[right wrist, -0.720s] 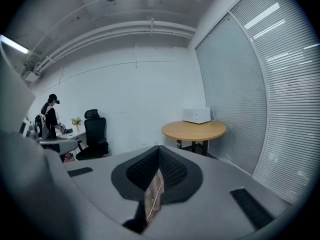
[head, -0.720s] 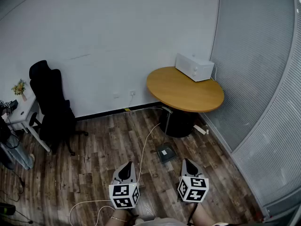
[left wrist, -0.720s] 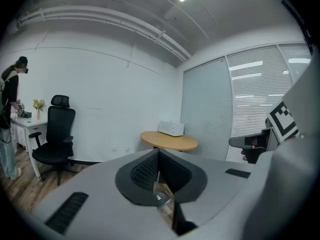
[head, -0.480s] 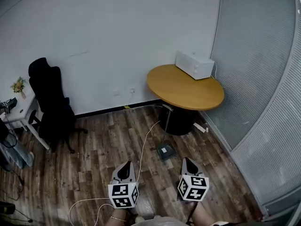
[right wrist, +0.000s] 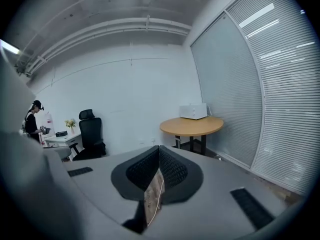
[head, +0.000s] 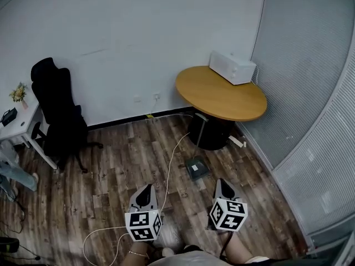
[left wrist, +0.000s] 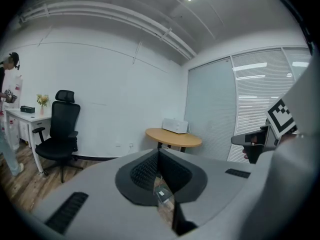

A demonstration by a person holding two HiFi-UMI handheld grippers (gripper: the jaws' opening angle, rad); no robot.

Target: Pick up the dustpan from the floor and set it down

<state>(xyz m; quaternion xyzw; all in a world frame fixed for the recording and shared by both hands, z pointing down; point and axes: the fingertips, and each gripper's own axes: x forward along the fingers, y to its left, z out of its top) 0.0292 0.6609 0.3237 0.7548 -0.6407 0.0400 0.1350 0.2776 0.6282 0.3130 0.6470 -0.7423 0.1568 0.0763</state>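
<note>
The dustpan (head: 197, 167) is a dark grey pan lying on the wood floor beside the round table's base, its thin handle (head: 200, 134) standing upright. Part of the pan shows through the slit below the left jaws (left wrist: 161, 194). My left gripper (head: 145, 193) and right gripper (head: 222, 186) are side by side low in the head view, well short of the dustpan and pointing toward it. The left gripper (left wrist: 159, 153) has its tips together with nothing held. On the right gripper (right wrist: 159, 148) the jaws are likewise shut and empty.
A round wooden table (head: 221, 97) carries a white microwave (head: 232, 67) in the back right corner. A white cable (head: 170, 168) runs across the floor between the grippers. A black office chair (head: 55, 112) and white desk (head: 16, 127) stand left; blinds line the right wall. A person (left wrist: 7, 119) stands far left.
The head view has shifted a little, so the dustpan and table sit slightly higher in it. Both grippers stay shut and side by side; the dustpan has not moved.
</note>
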